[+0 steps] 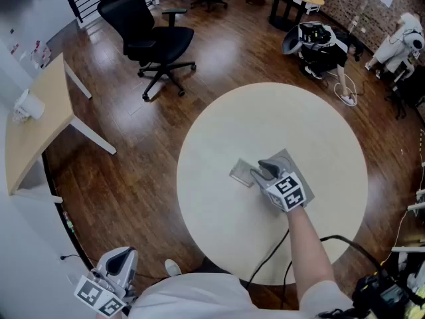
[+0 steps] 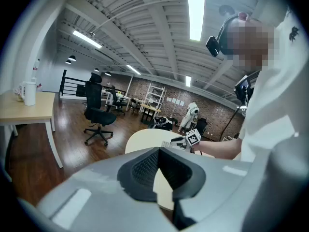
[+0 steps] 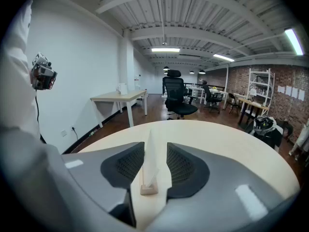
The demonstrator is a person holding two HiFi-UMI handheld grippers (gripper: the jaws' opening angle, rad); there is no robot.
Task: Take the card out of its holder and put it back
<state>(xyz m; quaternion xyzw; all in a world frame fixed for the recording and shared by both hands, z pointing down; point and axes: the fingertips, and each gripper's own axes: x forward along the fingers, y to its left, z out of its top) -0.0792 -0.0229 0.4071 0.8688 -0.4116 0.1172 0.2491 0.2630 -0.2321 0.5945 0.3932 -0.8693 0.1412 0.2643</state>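
My right gripper (image 3: 155, 148) straddles the card (image 3: 150, 161) at the middle of the round table (image 1: 299, 125), jaws wide, a pad facing each flat side without touching. The card stands upright in its wooden holder (image 3: 148, 189), edge toward me. My left gripper (image 1: 118, 264), closed and empty, hangs well off the table's near left.
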